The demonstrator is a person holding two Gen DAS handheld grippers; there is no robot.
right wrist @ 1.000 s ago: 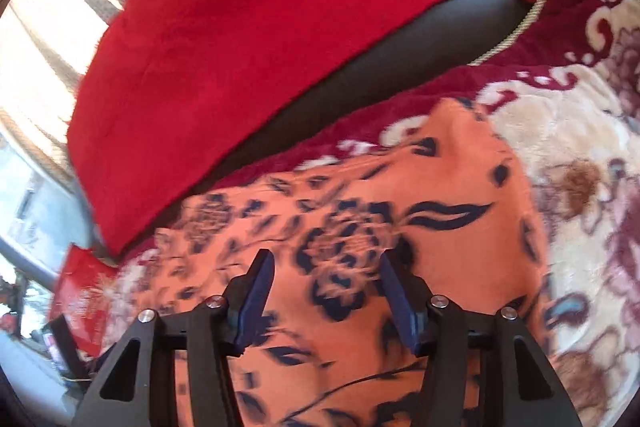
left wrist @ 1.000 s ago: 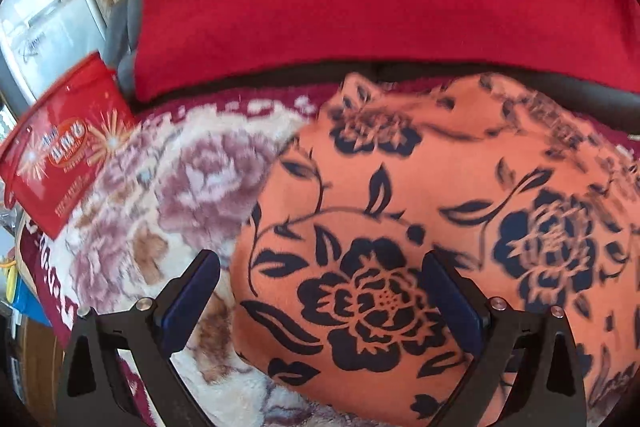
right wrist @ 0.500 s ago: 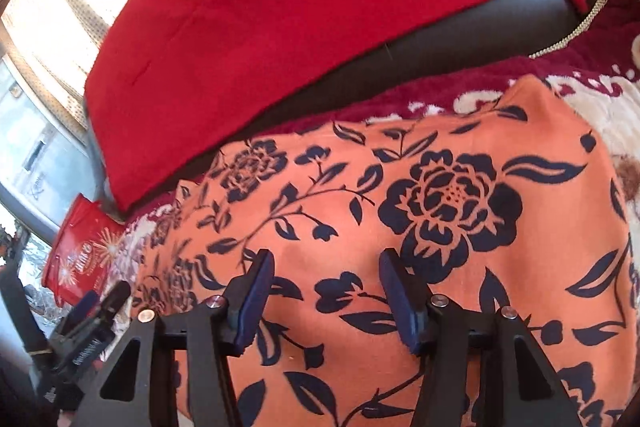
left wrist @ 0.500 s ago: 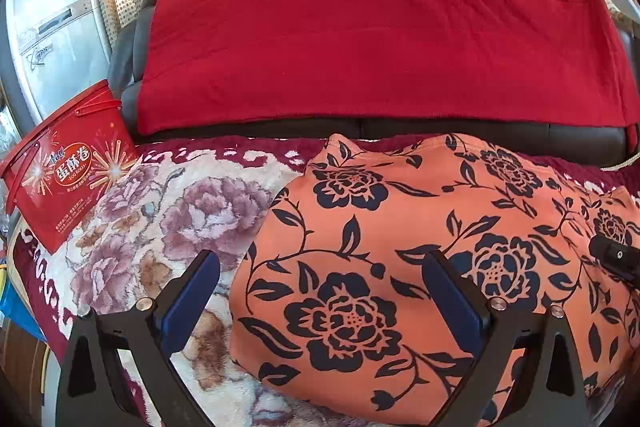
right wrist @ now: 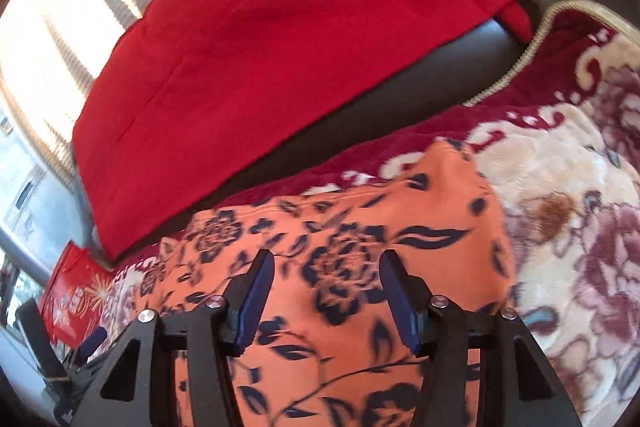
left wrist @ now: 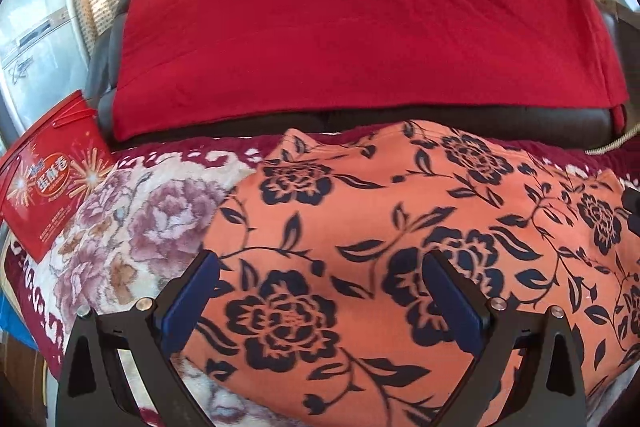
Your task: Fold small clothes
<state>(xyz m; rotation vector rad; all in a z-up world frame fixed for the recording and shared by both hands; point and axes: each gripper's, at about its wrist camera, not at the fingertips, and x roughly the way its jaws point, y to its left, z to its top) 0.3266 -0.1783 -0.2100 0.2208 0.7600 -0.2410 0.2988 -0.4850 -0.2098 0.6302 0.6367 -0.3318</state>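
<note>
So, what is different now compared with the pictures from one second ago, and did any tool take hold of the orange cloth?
Neither tool gripped anything. The left tool drew back and up, so more of the orange floral garment and the red cover shows. The right tool swung away and came back near its earlier view. Both tools stay open above the garment, which lies spread on the flowered blanket as before.

1 orange floral garment (left wrist: pixel 360 227) | 1 red cloth (left wrist: pixel 360 19) – on seat back | 1 floral blanket (left wrist: pixel 132 227) | 1 red tub (left wrist: pixel 44 183) | 2 grippers – left (left wrist: pixel 320 291), right (right wrist: pixel 326 291) | 4 blue pads (left wrist: pixel 188 303)
</note>
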